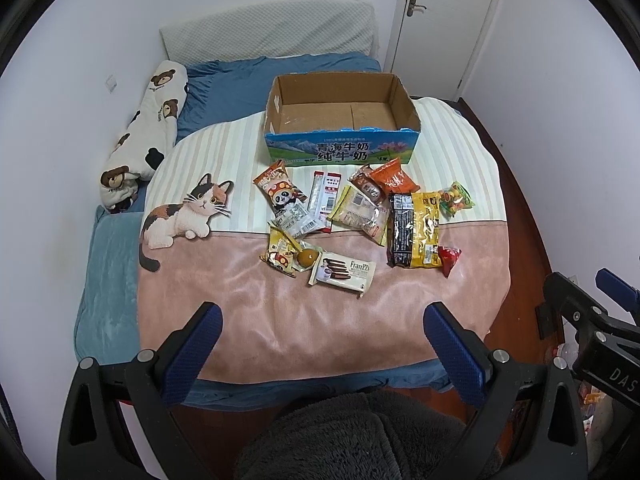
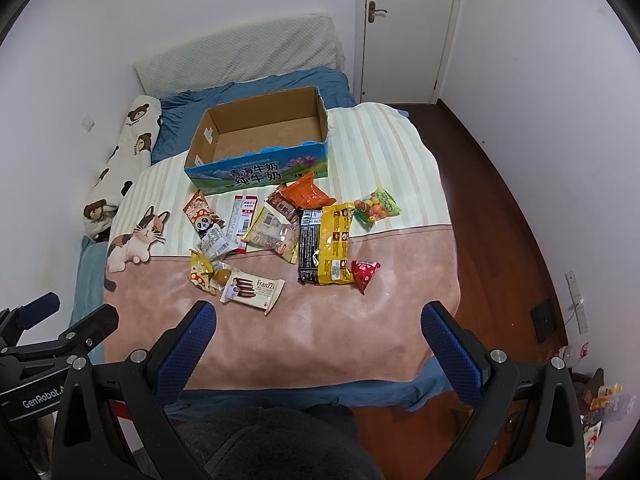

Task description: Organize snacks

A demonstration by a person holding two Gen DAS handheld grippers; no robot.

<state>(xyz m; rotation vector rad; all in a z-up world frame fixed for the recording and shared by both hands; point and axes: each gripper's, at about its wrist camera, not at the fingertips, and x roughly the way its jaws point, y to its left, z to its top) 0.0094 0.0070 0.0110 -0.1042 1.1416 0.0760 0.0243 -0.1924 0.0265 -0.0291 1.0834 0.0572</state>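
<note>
An empty cardboard milk box (image 1: 340,118) (image 2: 260,136) stands on the bed's blanket. Several snack packs lie in front of it: a white Franzzi biscuit pack (image 1: 343,273) (image 2: 253,289), a black-and-yellow pack (image 1: 414,229) (image 2: 326,245), an orange pack (image 1: 394,178) (image 2: 310,194), a panda pack (image 1: 280,190) (image 2: 203,214), a red triangular pack (image 1: 449,259) (image 2: 365,274), a colourful candy bag (image 1: 455,198) (image 2: 377,206). My left gripper (image 1: 322,332) is open and empty, above the blanket's near edge. My right gripper (image 2: 318,330) is open and empty, likewise short of the snacks.
A pink and striped cat blanket (image 1: 280,320) (image 2: 360,312) covers the blue bed. A bear-print pillow (image 1: 144,132) (image 2: 120,160) lies at the left by the wall. Wooden floor (image 2: 488,220) and a door (image 2: 408,28) are to the right. My grey fleece clothing (image 1: 360,440) is below.
</note>
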